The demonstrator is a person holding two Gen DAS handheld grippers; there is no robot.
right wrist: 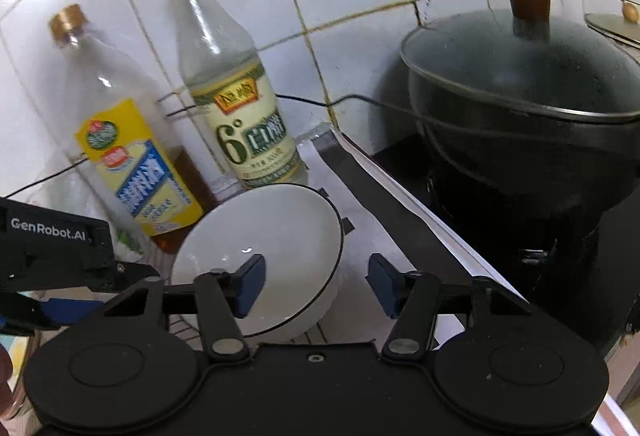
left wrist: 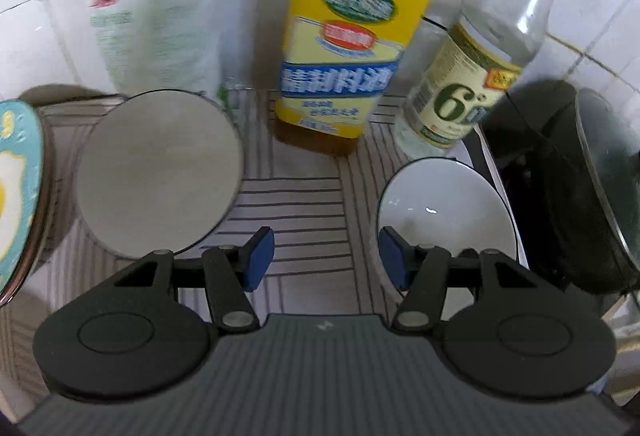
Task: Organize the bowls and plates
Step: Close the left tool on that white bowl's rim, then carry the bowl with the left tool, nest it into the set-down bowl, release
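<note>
Right wrist view: the right tool, jaws apart, straddles the rim of the empty white bowl; the left tool is apart.

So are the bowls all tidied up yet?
Not yet. Nothing looks stacked: the white bowl with the dark rim and the plain bowl sit apart on the striped mat. The right gripper straddles the rimmed bowl's edge without pinching it. The left gripper holds nothing. Gathering them remains.
</note>
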